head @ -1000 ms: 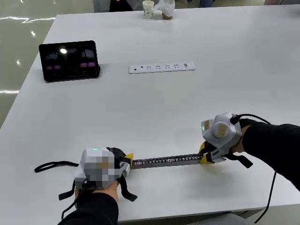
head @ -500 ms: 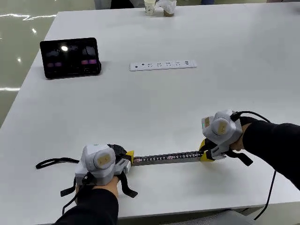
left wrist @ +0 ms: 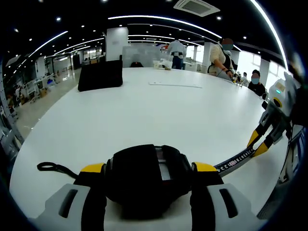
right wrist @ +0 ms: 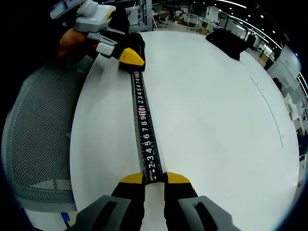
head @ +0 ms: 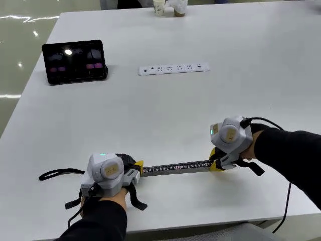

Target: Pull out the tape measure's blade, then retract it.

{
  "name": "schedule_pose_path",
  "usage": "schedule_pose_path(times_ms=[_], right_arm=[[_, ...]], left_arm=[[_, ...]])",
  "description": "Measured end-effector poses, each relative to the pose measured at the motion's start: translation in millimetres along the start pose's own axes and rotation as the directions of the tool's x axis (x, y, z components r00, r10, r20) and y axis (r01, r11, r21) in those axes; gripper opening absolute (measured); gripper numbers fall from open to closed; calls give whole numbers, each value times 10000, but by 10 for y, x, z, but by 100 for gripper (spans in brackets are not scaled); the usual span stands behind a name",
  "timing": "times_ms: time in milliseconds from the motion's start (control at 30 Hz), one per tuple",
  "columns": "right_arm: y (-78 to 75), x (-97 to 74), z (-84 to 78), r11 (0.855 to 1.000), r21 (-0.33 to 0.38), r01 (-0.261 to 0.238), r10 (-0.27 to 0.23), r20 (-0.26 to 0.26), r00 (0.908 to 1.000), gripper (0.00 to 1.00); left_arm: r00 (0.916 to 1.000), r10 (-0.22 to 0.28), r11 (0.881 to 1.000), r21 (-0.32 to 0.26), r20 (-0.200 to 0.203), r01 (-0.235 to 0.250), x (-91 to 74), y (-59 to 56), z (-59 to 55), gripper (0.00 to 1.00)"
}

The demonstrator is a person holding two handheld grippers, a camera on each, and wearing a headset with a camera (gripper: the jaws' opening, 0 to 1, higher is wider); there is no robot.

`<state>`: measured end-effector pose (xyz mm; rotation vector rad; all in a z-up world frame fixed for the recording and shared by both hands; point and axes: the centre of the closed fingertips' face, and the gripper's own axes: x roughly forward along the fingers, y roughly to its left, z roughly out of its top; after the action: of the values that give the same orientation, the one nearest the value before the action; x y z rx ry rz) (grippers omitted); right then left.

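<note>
The black tape measure case [left wrist: 147, 175] sits on the white table near its front edge, clamped between the yellow-tipped jaws of my left gripper [head: 131, 171]. Its black wrist strap [head: 55, 174] trails to the left. The blade [head: 175, 167] runs out to the right along the table, with its numbers readable in the right gripper view, blade [right wrist: 144, 130]. My right gripper [head: 216, 164] is shut on the blade's end [right wrist: 153, 177]. The left gripper [right wrist: 115, 45] and case appear at the far end of the blade in the right gripper view; the right gripper [left wrist: 262, 139] appears at the right of the left gripper view.
A black tablet [head: 75, 62] stands at the back left. A white power strip [head: 173, 68] lies mid-table. Cups [head: 168, 7] sit at the far edge. A black cable [head: 288, 196] hangs off the table's front right. People stand beyond the table [left wrist: 144, 110].
My right gripper has moved a little left toward the case with the blade's end, so the drawn-out blade is shorter. The left gripper and case have stayed put.
</note>
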<state>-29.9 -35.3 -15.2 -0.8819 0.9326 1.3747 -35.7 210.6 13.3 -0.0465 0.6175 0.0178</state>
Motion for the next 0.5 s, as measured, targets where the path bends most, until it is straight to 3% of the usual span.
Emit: schedule_pose_path(times_ms=[500], right_arm=[[12, 43, 74, 9999, -144, 13, -14, -127, 9999, 12]], left_arm=[[10000, -21, 10000, 45, -67, 21, 1, -1, -7, 66]])
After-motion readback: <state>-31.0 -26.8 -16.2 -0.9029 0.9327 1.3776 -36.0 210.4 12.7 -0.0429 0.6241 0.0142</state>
